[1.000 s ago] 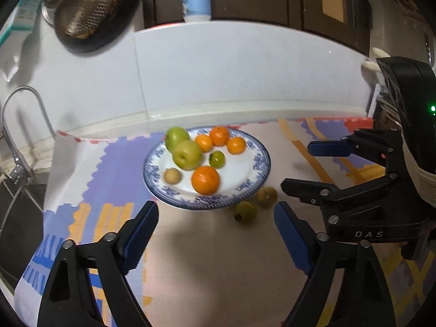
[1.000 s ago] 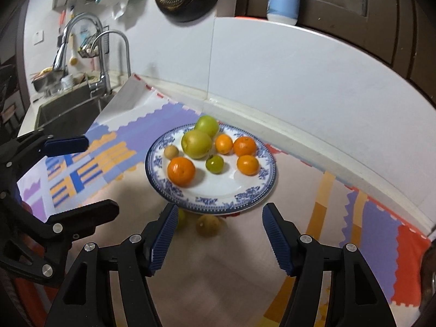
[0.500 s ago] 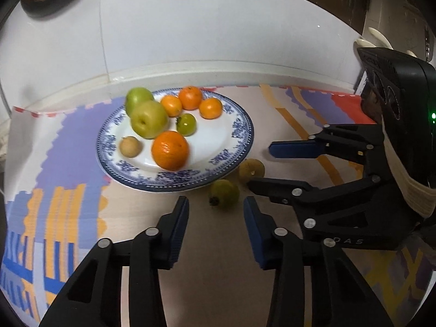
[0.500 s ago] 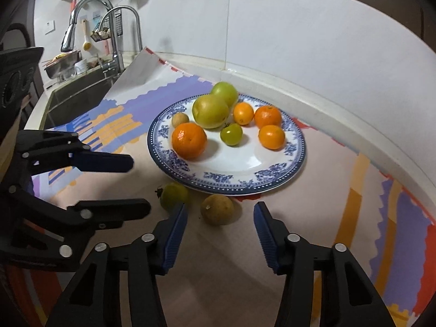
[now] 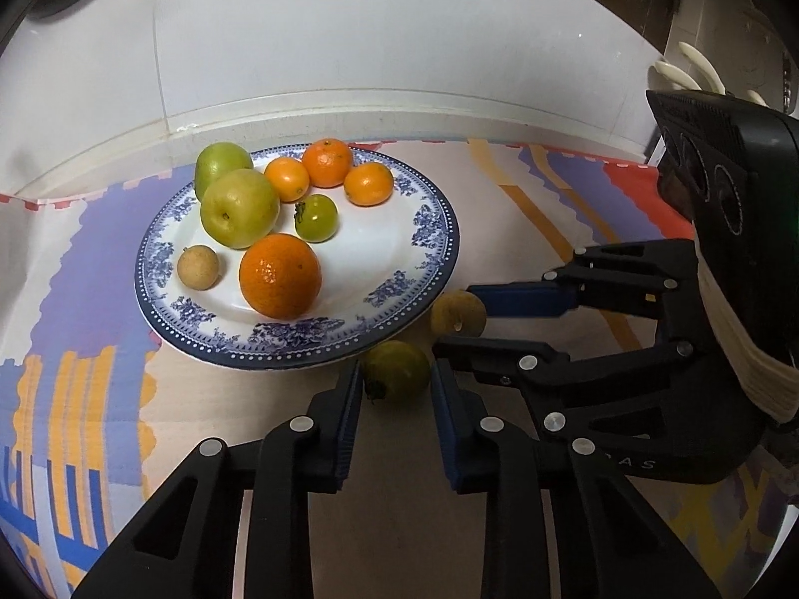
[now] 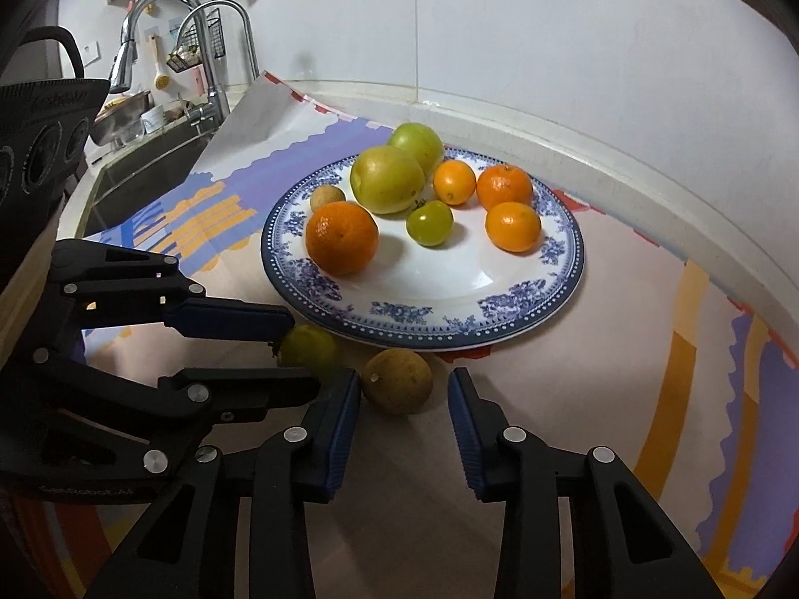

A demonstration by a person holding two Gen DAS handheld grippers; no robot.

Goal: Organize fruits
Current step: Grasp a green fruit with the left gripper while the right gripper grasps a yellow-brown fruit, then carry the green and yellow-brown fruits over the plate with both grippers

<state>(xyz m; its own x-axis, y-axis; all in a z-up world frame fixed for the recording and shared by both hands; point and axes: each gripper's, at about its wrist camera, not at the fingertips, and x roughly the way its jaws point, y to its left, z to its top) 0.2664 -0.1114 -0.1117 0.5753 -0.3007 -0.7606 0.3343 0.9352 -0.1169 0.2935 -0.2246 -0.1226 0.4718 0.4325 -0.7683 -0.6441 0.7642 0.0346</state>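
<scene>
- My left tongs [image 5: 394, 385] are clamped on a small green fruit [image 5: 397, 367]. A blue pad presses it on each side.
- My right tongs [image 6: 402, 387] are closed on a round yellow-brown fruit [image 6: 397, 382]. From the left camera I see its two fingers pinching that fruit from either side.
- Both fruits lie on the surface just beside the near rim of the plate [image 5: 299, 352], not on it. They sit close together, the green one to the left as I look from the right camera.
- Both tongs point steeply down at the surface, side by side, and their fingers nearly cross in front of the plate.
- The blue-and-white plate holds a large orange [image 5: 279, 274] at the front, with a small tan fruit [image 5: 198, 267] to its left.
- Behind these I see two big green apples [image 5: 239, 207], a small green tomato-like fruit [image 5: 316, 217] and three smaller oranges [image 5: 327, 162].
- The plate rests on a patterned mat [image 5: 75, 259] of purple, orange and beige that covers the surface.
- From the right camera I see a sink with two taps [image 6: 209, 50] off to the left, past the edge of the mat.
</scene>
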